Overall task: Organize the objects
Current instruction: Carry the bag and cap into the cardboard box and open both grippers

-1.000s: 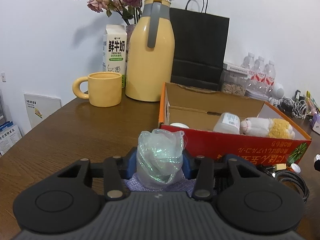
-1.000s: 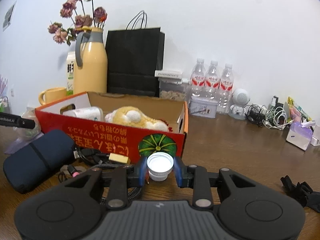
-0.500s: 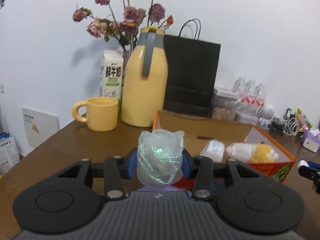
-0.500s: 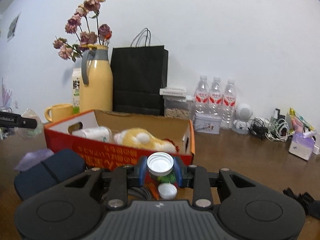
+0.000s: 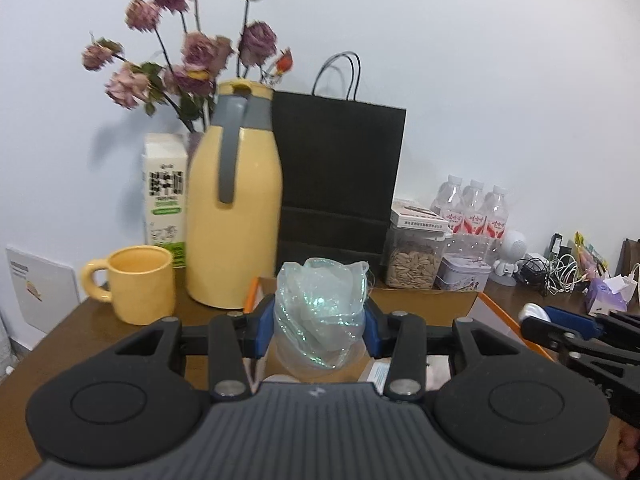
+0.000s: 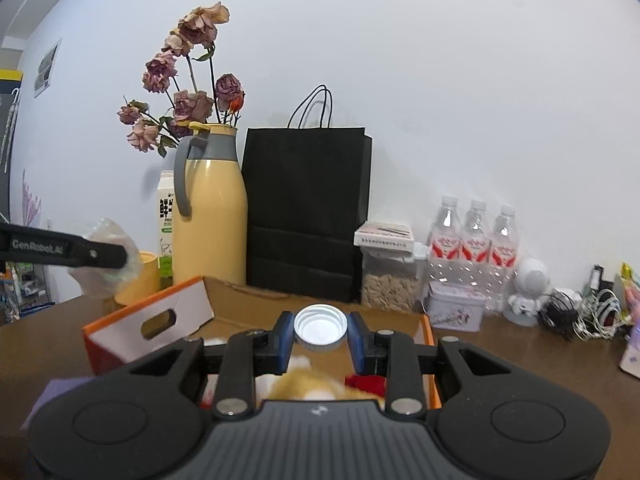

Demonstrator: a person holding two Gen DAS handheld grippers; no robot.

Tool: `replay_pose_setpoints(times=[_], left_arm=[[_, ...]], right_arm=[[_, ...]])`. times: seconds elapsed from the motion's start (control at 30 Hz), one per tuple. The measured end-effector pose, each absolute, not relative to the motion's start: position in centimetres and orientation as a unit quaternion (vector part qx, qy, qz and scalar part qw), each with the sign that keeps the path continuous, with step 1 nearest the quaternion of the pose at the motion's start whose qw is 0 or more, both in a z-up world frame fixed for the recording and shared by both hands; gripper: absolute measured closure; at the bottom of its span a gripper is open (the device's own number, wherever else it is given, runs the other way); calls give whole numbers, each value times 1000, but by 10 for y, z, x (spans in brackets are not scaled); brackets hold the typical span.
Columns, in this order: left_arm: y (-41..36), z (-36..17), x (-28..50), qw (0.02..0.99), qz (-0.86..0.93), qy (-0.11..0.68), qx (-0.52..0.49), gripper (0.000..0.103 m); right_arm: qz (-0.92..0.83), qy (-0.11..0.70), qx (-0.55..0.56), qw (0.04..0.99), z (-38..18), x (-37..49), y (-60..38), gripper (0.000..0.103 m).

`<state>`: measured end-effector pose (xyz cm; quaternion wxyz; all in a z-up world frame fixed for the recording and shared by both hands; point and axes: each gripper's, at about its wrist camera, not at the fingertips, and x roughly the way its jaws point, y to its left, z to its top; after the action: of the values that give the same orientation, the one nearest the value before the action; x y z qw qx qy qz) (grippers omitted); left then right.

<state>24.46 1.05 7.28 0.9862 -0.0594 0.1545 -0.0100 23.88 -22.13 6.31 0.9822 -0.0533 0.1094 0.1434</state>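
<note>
Two grippers: left (image 5: pixel 319 330) clamps one plastic wrap (image 5: pixel 320 312), right (image 6: pixel 320 338) one cap (image 6: pixel 320 327)

Each fisheye camera sits close behind its own hand-held gripper, looking forward and slightly down across the table (image 5: pixel 60 344) toward the white wall. Both views share the yellow thermos (image 5: pixel 234 216), black paper bag (image 6: pixel 306 216), water bottles (image 6: pixel 474 240) and orange cardboard box (image 6: pixel 148 328); the left view stands further left.

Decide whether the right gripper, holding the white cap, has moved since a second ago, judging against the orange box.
Yes. The right gripper with the white cap has risen and advanced: earlier it sat low before the orange box's front wall; now it hangs over the box.
</note>
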Motion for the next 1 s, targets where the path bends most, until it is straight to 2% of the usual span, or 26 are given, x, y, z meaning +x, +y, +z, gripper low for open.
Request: replay_pose_setpoints(times=[0.37,0.63,0.67,0.73,0.77,0.8,0.83,0.87,0.9,0.93,1.0], left_arm=[[0,54,329,977,-15,203,-70,59],[-8,38,335,974,-25,219,-41,57],[-9,37,334,975,-26,218,-37,54],[-11,37,331,976,-24,216,-31,41],[-11,37,330,976,-21,214,-30,27],[-11,37,329,977,-18,210,-30,13],[-11,37,327,979,-16,203,-30,6],[-11,39,325,980,-15,197,-31,0],[-11,39,324,981,-10,191,-32,0],[-11,40,323,981,-8,191,-32,0],[-10,41,323,981,-7,191,-34,0]], right_arm=[[143,166,-41,975,54,332,-204,76],[154,198,-41,967,37,343,-202,75],[154,201,-42,967,36,343,-202,75],[157,204,-42,965,35,340,-202,75],[158,203,-40,965,36,339,-203,73],[157,203,-39,966,36,337,-203,61],[155,202,-39,966,36,335,-204,38],[153,200,-37,967,37,334,-205,28],[153,200,-35,967,37,334,-206,3],[152,200,-33,967,37,333,-207,0],[148,200,-30,968,37,333,-209,0]])
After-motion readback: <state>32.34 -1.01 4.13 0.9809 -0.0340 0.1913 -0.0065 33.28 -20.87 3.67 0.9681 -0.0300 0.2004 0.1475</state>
